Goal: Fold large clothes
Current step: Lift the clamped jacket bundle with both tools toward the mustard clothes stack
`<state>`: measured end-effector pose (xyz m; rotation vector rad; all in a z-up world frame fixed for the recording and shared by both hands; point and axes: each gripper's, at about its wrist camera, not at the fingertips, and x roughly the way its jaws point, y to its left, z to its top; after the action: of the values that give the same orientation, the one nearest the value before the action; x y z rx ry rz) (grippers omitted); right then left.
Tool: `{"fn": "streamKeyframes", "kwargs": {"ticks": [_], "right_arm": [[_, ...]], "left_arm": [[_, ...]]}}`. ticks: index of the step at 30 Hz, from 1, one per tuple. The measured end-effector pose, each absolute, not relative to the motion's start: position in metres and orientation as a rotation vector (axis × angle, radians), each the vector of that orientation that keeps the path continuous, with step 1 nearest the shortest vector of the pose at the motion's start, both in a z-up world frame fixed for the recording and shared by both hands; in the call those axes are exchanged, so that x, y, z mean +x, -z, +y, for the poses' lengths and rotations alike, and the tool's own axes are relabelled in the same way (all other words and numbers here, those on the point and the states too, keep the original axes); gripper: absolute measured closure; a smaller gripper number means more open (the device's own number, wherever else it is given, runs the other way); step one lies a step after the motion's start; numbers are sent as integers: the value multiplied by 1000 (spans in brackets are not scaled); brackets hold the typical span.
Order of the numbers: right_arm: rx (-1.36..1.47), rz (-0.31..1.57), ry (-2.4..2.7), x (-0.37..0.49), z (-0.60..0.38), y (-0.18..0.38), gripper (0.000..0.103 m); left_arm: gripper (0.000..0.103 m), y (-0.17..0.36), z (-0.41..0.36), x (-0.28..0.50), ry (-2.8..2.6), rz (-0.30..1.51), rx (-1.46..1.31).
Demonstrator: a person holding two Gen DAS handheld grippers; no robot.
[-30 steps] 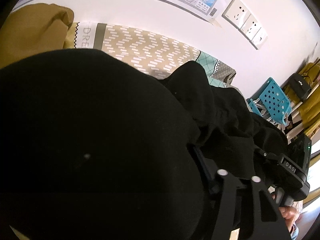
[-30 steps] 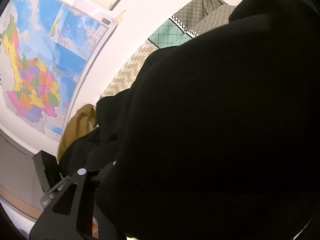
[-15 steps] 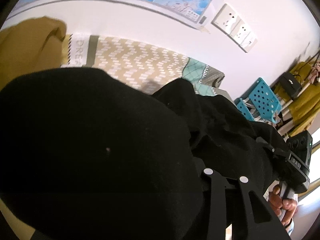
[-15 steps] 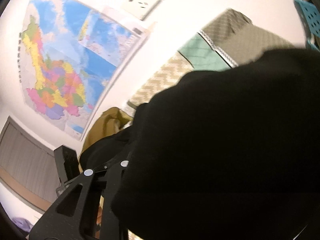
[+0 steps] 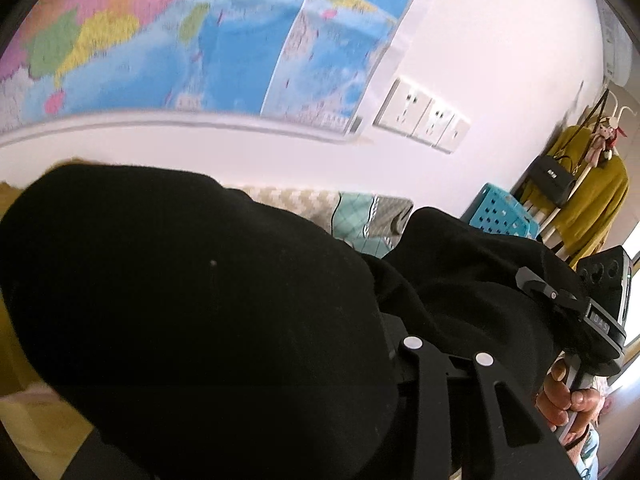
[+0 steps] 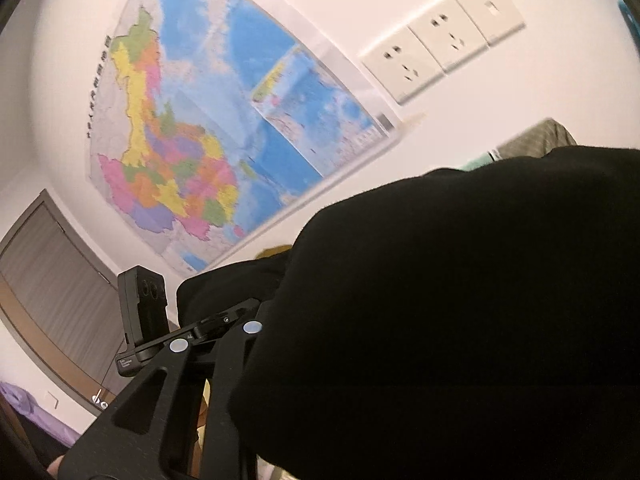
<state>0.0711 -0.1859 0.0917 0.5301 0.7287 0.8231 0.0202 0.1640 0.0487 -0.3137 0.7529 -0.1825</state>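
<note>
Our left gripper (image 5: 384, 344) is buried in the black garment (image 5: 192, 312): only one finger frame, with two pale rivets, shows at the lower middle of the left wrist view, and black cloth bulges over the place where the tips would be. Its jaws have just been closing with the garment bunched between them, and they look clamped on the fabric. Our right gripper (image 6: 260, 332) stands the same way, one finger frame showing at the lower left of its own view and the tips swallowed by the same black cloth (image 6: 460, 320); its jaws have also just been closing, and they too appear to be pinching the garment. From the left wrist we see the right gripper's body (image 5: 600, 312) at the right edge, with the person's hand (image 5: 568, 400) wrapped round its handle below, and the garment slung between the two grippers. From the right wrist the left gripper's camera block (image 6: 142, 308) stands upright at the left. Beyond the cloth lies a patterned bedspread (image 5: 360, 216) in beige zigzag and teal check. Behind it, on the white wall, hang a coloured map (image 6: 208, 152) and a row of wall sockets (image 6: 440, 36). Further right are a blue perforated basket (image 5: 500, 212), a mustard coat (image 5: 592, 196) on a rack and a black handbag (image 5: 554, 178) in front of it.
</note>
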Motion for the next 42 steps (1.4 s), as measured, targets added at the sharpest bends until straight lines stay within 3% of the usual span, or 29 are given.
{"fn": "streamKeyframes", "kwargs": {"ticks": [19,28,42], "right_arm": [[464,660,-932,82,-123,-152,79],[432,581,-1003,88,-80,-196,79],[375,541,-1192,107,57,-241,79]], "left_arm": [[67,-113,217,-1,116,633,-277],[67,-169,255,-11,56,531,-239],[67,-221,365,-38,-162,404,-219]]}}
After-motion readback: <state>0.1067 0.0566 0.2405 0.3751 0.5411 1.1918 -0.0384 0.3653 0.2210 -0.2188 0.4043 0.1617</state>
